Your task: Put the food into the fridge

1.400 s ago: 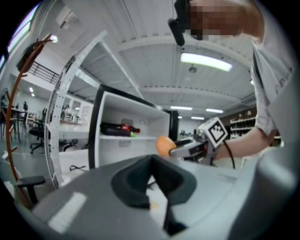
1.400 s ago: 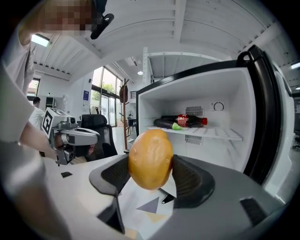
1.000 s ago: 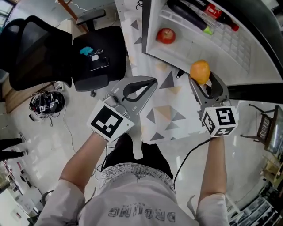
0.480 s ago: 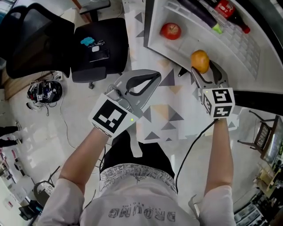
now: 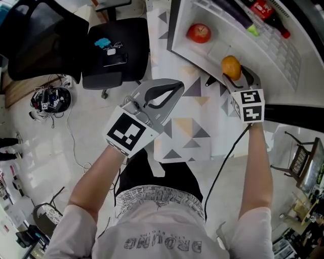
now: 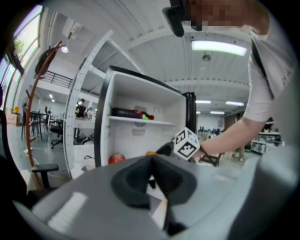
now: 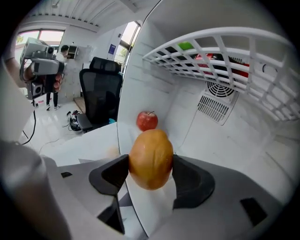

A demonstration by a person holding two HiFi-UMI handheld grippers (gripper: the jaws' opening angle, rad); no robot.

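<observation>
My right tool (image 5: 238, 76) pinches the orange (image 7: 151, 158) by its sides at the open front of the fridge (image 5: 217, 46), over the white floor. The fruit's underside is hidden, so I cannot tell whether it touches down. The apple (image 5: 199, 33) lies deeper in. The bottles (image 5: 268, 15) on the wire shelf (image 7: 211, 47) are cut off at the head view's top edge. My left tool (image 5: 174, 88) is pressed together on nothing, by the patterned bench (image 5: 192, 126).
</observation>
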